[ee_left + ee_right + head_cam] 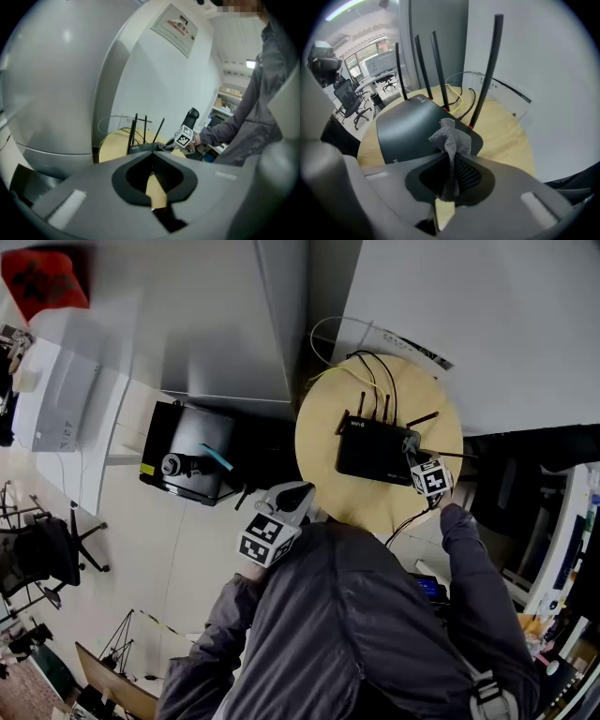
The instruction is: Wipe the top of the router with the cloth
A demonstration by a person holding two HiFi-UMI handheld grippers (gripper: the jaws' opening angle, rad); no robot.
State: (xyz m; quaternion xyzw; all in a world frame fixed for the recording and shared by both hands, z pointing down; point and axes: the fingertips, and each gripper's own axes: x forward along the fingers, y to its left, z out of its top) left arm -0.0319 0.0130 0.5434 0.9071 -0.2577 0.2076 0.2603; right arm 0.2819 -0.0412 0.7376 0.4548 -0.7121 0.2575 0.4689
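Round wood table (pixel 323 446), R tool (pixel 451 159) pinching cloth (pixel 451 138) over router (pixel 408 131) corner, L tool (pixel 152 177) seemingly pressed together

Round light-wood table (pixel 323 442) is occupied by a black four-antenna router (pixel 373 454); black cables (pixel 382 371) are looped behind it.

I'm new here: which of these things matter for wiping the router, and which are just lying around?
For the job: router, cloth, right tongs pinching it, round table beneath.
Lying about: black case on floor, office chair, red object.
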